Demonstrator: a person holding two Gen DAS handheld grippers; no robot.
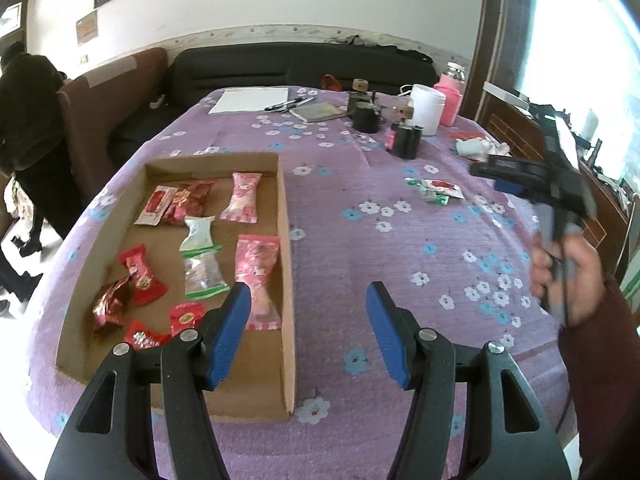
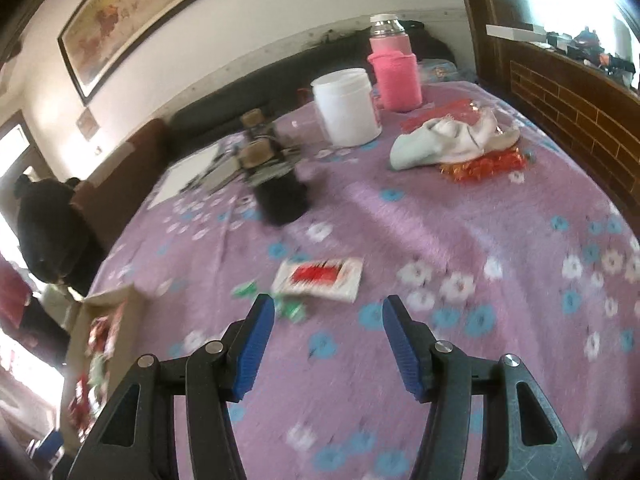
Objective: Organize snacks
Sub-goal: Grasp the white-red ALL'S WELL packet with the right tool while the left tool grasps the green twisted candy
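An open cardboard tray [image 1: 286,240] lies on the purple flowered cloth [image 1: 360,248] and holds several wrapped snacks, among them pink packets [image 1: 256,264], a green-and-white one [image 1: 199,234] and red candies [image 1: 140,272]. My left gripper [image 1: 308,300] hovers open over the tray's right wall, with nothing between its fingers. A red-and-white packet [image 2: 320,278] and small green candies [image 2: 294,309] lie loose on the cloth just beyond my right gripper [image 2: 329,308], which is open and holds nothing. In the left wrist view the right gripper [image 1: 492,174] appears blurred, held by a hand [image 1: 568,272], near that same packet [image 1: 442,188].
At the far side of the table stand a white jar [image 2: 346,110], a pink thermos [image 2: 396,76] and black cylinders [image 2: 282,196]. A crumpled cloth [image 2: 448,140] covers red wrappers. A notepad [image 1: 252,98] and pens lie at the back. A person in dark clothes [image 1: 28,120] stands at the left.
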